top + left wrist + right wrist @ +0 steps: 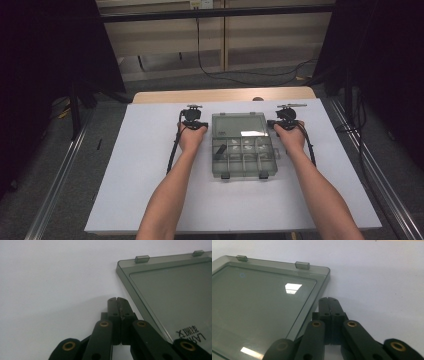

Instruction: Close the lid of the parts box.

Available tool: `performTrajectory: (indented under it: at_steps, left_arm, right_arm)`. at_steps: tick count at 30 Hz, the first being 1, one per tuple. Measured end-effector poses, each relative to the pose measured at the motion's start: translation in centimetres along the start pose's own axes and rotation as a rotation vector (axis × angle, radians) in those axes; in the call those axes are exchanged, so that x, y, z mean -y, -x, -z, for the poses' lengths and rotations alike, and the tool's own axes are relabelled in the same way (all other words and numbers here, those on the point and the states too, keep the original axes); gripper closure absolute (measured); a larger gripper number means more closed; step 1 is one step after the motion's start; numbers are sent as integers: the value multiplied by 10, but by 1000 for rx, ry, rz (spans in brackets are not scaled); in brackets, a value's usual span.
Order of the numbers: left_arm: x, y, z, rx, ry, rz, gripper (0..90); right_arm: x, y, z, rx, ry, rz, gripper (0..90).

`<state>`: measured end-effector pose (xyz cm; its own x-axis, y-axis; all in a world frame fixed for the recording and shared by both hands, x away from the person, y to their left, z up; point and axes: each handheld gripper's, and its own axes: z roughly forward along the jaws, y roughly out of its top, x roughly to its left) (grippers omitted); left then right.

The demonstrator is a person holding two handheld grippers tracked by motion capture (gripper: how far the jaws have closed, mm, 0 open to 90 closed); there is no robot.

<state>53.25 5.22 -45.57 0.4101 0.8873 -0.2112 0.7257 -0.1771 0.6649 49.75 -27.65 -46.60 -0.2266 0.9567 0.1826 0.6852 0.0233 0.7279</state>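
Work on the compartment box [243,145] at mid-frame on the bench [150,190] looks barely begun: its lid lies flung open, and we hold each hand-held gripper, left [117,299] and right [328,299], jaws together, empty, beside its edges.

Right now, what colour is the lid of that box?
The lid is see-through smoky grey, with a greenish tint. It shows best in the right gripper view.

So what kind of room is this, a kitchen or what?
Not a kitchen: probably a lab or recording workspace. A white table holds a clear plastic compartment box, black curtains hang at both sides, and cables trail across the floor behind.
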Motion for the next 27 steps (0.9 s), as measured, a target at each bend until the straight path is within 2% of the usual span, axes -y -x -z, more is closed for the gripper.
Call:
performTrajectory:
  at_steps: [1,2,5,13,15,16,20,21,23,27]
  left_arm:
    - [-1,2,-2,-1,2,-21,898]
    - [-2,2,-3,1,1,-22,897]
    - [-3,3,-4,4,-5,-12,891]
    - [-5,9,-7,-4,-4,-12,891]
    - [-5,10,-7,-8,-8,-18,900]
    - [-5,10,-8,-3,-9,-4,900]
    - [-6,10,-8,-7,-10,-5,900]
    - [-6,9,-8,5,-12,27,900]
    - [-6,8,-8,8,-12,45,900]
    - [-6,8,-7,10,-9,73,900]
  right_arm:
    - [0,0,-1,-4,0,-2,900]
    - [-1,0,-1,-5,-5,-2,900]
    - [-4,-1,-3,-3,-10,12,900]
    - [-3,-2,-5,-9,9,-12,900]
    - [-2,-2,-5,-5,9,-2,900]
    - [-2,-2,-5,-6,9,-4,900]
    - [-2,-3,-5,-4,11,-10,900]
    - [-2,-3,-5,-7,11,-12,900]
    - [-2,-1,-5,-15,16,-34,900]
    - [-1,-1,-5,-19,16,-44,900]
